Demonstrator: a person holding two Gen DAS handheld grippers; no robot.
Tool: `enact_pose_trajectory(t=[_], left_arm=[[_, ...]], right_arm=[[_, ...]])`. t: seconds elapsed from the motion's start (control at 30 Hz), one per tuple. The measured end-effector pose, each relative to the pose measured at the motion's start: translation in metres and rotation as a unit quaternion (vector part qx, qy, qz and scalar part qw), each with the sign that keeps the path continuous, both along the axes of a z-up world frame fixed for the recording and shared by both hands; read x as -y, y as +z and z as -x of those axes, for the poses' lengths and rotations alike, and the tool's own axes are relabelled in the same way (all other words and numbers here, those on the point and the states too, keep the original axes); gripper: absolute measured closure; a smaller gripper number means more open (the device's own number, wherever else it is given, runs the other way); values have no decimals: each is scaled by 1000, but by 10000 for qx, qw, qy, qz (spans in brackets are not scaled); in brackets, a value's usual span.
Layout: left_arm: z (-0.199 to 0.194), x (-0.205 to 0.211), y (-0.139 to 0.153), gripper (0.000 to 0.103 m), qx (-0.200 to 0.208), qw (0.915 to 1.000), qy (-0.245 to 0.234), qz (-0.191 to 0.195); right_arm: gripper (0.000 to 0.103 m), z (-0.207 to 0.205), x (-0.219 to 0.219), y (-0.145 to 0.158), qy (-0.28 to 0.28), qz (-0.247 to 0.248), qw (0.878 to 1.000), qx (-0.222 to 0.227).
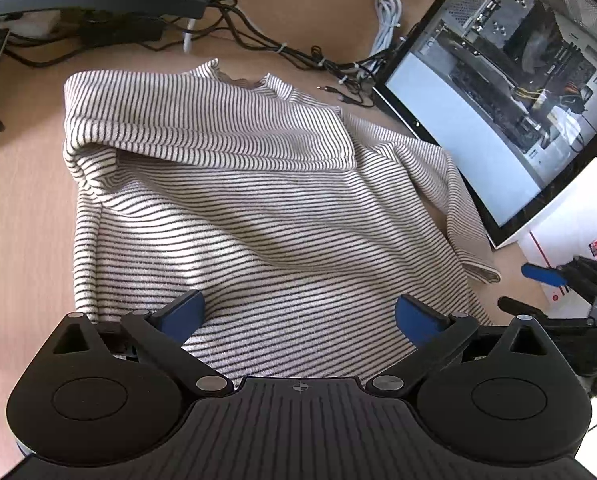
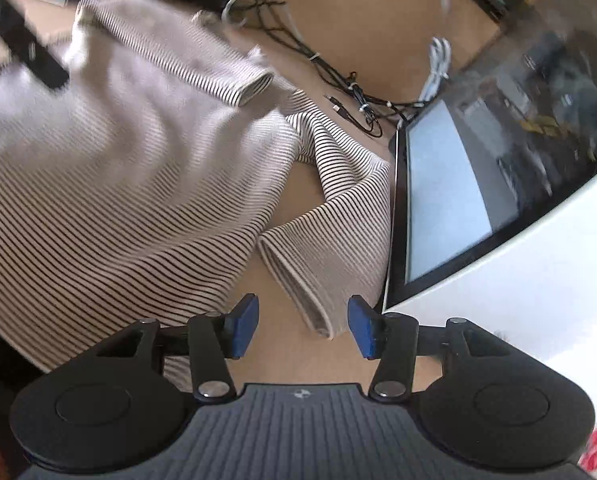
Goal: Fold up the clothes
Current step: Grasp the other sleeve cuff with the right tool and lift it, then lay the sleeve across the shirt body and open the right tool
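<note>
A pale wooden desk (image 1: pixel 22 216) carried a tangle of black cables (image 1: pixel 298 56) at the back and a glass-sided computer case (image 1: pixel 510 92) on the right. A striped long-sleeved top (image 1: pixel 266 216) lay across the middle of the desk, one sleeve (image 1: pixel 202 128) already laid over the chest, the other sleeve (image 2: pixel 330 232) trailing out toward the case with its cuff near the front edge. The left gripper (image 1: pixel 298 316) hovered over the hem, fingers wide apart and holding nothing. The right gripper (image 2: pixel 302 328) had its fingers apart on either side of the loose cuff. The sleeve fold seemed the step in hand; the next move would call for pinching that cuff and carrying it across the body.
</note>
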State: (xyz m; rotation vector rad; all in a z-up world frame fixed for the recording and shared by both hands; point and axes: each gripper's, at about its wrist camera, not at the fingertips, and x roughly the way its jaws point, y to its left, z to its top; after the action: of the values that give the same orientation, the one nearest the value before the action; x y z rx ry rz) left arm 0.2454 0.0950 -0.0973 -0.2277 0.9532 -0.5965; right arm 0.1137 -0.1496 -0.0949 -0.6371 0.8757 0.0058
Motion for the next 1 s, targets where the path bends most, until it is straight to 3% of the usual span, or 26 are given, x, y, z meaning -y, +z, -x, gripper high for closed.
enact_pose_trajectory(t=[0.13,0.2,0.23,0.27,0.3,0.4,0.53,0.77,0.87,1.0], left_arm=[[-1,-1,1,0,-78,10000,-26,0],[-2,-4,1,0,-140,9999,2,51],[-2,-5,1,0,-156,9999,11,67],[-2,-5,1,0,-163,9998,14,70],[-1,-5,2,0,-167,9998,17,71],[-1,-5,2,0,-182,9998,25,73],[-2,-5,1,0,-182,9998,64,106],[-1,-7,0,0,-181,9994,199,195],[-1,-8,1,0,-193,9992,257,223],[-1,-5,2,0,-188,9993,289,146]], right_arm=[[54,-14,-2,-10,126,459,9988,-58],[59,-27,2,-10,86,425,9991,-26],[69,-33,4,-8,38,290,9996,-24],[92,-40,6,-5,-10,155,9999,-22],[99,-47,7,-1,-54,8,10000,0],[100,-68,8,37,-110,-531,9975,452],[100,-99,1,99,6,-1285,9849,1158],[100,-146,-38,196,802,-2455,9447,2023],[100,-161,-69,211,1277,-2779,9308,2000],[100,-173,-108,208,1834,-2914,9199,1874]])
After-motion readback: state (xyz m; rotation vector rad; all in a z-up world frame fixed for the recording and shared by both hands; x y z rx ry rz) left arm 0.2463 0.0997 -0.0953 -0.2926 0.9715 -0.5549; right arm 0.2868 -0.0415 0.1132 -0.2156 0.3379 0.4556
